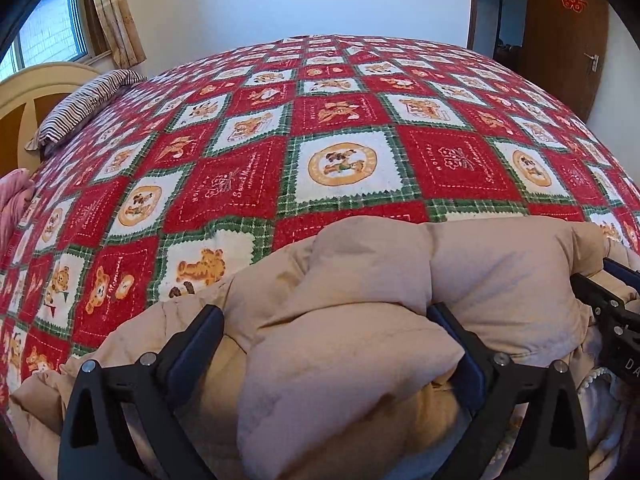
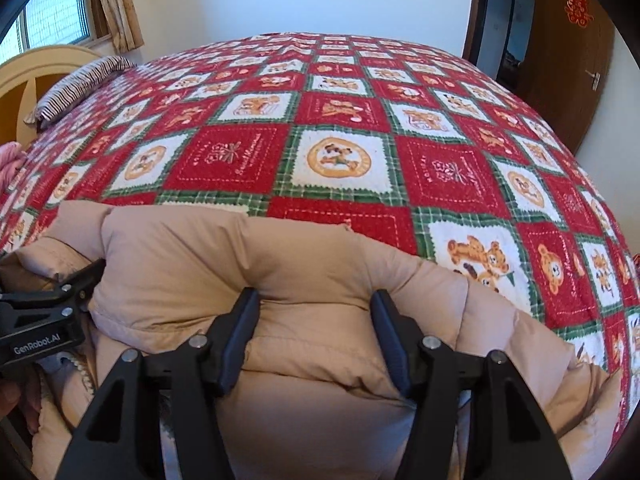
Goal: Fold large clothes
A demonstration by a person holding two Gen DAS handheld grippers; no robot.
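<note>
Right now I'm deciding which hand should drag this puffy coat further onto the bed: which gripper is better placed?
Probably the right gripper: its fingers sit close against a fold of the tan coat. The left gripper stands wide open around a bulge.

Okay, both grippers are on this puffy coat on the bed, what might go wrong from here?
1. The left gripper stands wide open around a bulge of the coat, so lifting now would likely leave that side behind.
2. The right gripper straddles a thick padded fold; slick fabric may slip out.
3. The two grippers sit close together and could collide.
</note>
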